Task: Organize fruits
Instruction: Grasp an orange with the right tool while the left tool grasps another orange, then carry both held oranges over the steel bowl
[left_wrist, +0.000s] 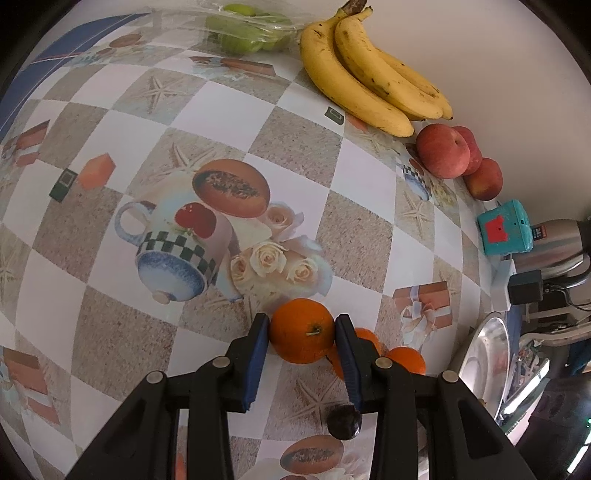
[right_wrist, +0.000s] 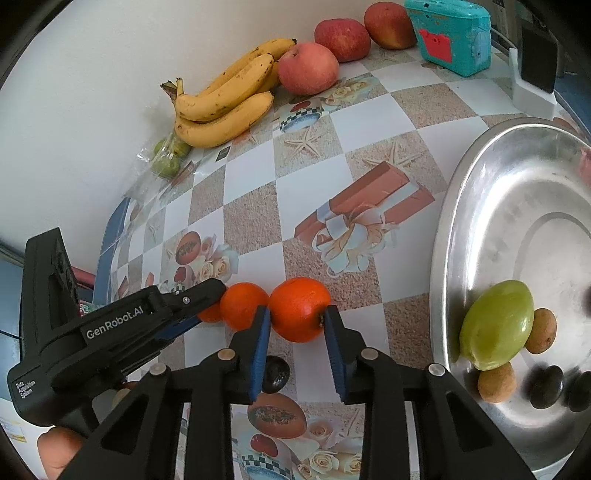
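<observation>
Holding an orange in each tool, I judge the sorting only partly done. My left tool (left_wrist: 301, 334) has its blue pads pressed on both sides of one orange (left_wrist: 302, 331); my right tool (right_wrist: 297, 319) is clamped the same way on the neighbouring orange (right_wrist: 300, 309). In the right wrist view a third orange (right_wrist: 243, 310) sits between them, touching the right-hand one, and the one my left tool holds shows only as a sliver at its tip. All rest low on the table (right_wrist: 251, 177); whether either is lifted I cannot tell. A small dark fruit (right_wrist: 274, 373) lies just beneath my right tool, loose on the cloth.

Beside me to the right, the steel tray (right_wrist: 458, 221) already carries a green fruit (right_wrist: 496, 325), two small brown ones and a couple of dark ones, so that part looks done.

Farther off, along the wall, the bananas (right_wrist: 225, 99), three red apples (right_wrist: 308, 68) and a clear bag of green fruit (left_wrist: 245, 31) lie on the table; whether they need moving I cannot say. The oranges and the stray dark fruit seem what is left.
</observation>
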